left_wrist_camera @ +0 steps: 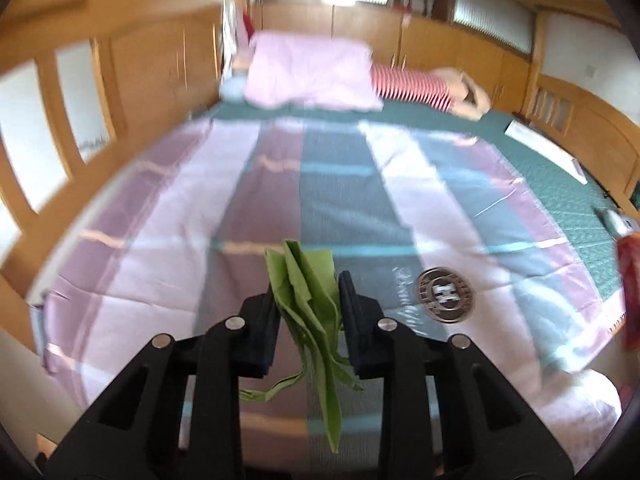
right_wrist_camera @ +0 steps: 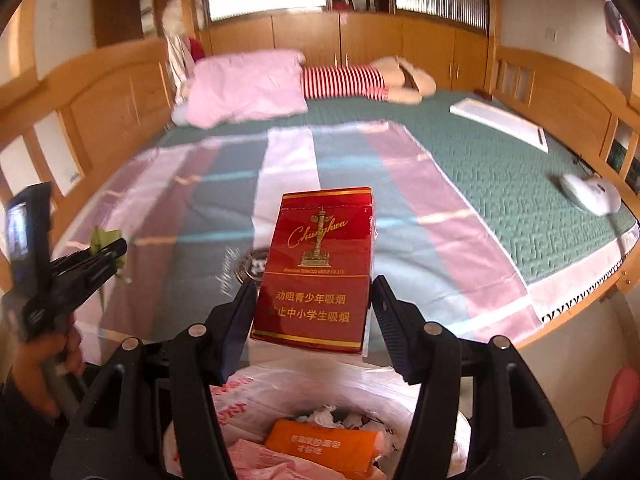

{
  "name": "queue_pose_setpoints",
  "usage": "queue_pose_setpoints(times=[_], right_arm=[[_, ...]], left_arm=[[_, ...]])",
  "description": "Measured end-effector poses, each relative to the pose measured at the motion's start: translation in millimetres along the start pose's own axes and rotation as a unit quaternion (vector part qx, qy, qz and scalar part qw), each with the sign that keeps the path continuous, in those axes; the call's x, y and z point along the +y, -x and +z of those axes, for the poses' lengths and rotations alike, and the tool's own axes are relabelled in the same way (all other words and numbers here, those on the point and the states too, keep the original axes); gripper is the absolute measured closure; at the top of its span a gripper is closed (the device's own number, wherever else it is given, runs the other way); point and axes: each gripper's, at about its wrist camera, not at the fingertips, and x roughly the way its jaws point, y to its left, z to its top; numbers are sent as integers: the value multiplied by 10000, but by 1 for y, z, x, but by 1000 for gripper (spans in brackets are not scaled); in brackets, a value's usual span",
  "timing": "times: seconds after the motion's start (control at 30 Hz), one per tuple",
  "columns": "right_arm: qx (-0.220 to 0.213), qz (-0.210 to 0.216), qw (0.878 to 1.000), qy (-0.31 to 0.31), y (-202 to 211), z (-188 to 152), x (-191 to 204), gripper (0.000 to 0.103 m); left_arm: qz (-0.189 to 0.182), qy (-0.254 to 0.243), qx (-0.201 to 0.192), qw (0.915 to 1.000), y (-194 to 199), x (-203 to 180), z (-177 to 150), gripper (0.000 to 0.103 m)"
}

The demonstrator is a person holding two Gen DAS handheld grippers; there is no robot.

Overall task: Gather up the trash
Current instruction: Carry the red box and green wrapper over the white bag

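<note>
**Grippers both loaded, bin under the right one**

Left gripper (left_wrist_camera: 306, 300): I see its pads clamped on a crumpled green wrapper (left_wrist_camera: 310, 292), which hangs down between the jaws with strips trailing below. It is lifted clear of the striped cloth (left_wrist_camera: 168, 216).

Right gripper (right_wrist_camera: 314, 292): it's pinching a red cigarette pack (right_wrist_camera: 320, 268) by its two side edges, pack upright, printed face toward the camera. Directly beneath it I see the trash bin (right_wrist_camera: 320, 412), lined with a white bag, already holding an orange packet (right_wrist_camera: 324, 446) and crumpled paper. Bin sits off the near edge of the bed (right_wrist_camera: 520, 184).

In the right view the left gripper (right_wrist_camera: 106, 254) sits at the far left, held by a hand (right_wrist_camera: 44, 364), well apart from the pack.

Still on the cloth: a round metal ashtray (left_wrist_camera: 444, 294), just right of the left jaw in the left view, partly hidden behind the pack in the right view.

Open room: the middle of the cloth is bare. Wooden bed rails (right_wrist_camera: 120, 92) close in the left and right sides. Far end holds a pink pillow (right_wrist_camera: 244, 88) and a striped plush toy (right_wrist_camera: 360, 80). Right side of the green mattress carries a flat white box (right_wrist_camera: 500, 122) and a white device (right_wrist_camera: 590, 194) near the rail.
</note>
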Motion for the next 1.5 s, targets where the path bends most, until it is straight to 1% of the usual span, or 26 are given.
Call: queue_pose_setpoints(times=[0.03, 0.2, 0.27, 0.4, 0.5, 0.7, 0.93, 1.07, 1.23, 1.33, 1.5], right_arm=[[-82, 49, 10000, 9, 7, 1, 3, 45], [-454, 207, 9987, 75, 45, 3, 10, 45], [-573, 239, 9980, 70, 59, 2, 9, 45], [-742, 226, 9969, 111, 81, 0, 6, 45], [-890, 170, 9958, 153, 99, -3, 2, 44], [-1121, 174, 9935, 44, 130, -7, -12, 45], [-1296, 183, 9913, 108, 161, -20, -22, 45], [-1256, 151, 9919, 133, 166, -27, -29, 44], [-1083, 173, 9938, 198, 160, -37, -33, 44], [-994, 155, 9946, 272, 154, -41, -30, 44], [-965, 217, 9947, 265, 154, -42, -29, 44]], left_arm=[[8, -33, -190, 9998, 24, -2, 2, 75], [62, -156, -850, 9962, 103, -10, 13, 74], [94, -165, -1016, 9946, 127, -8, 14, 74], [97, -169, -1215, 9924, 166, -11, 12, 74], [85, -163, -1334, 9909, 186, -11, 8, 74], [45, -223, -1426, 9895, 215, -17, -2, 74], [-15, -388, -1617, 9861, 243, -31, -11, 74], [-113, -533, -1674, 9844, 252, -47, -19, 74], [-221, -681, -1708, 9827, 258, -62, -24, 74], [-266, -726, -1677, 9828, 257, -65, -26, 74], [-320, -727, -1628, 9834, 254, -67, -28, 74]])
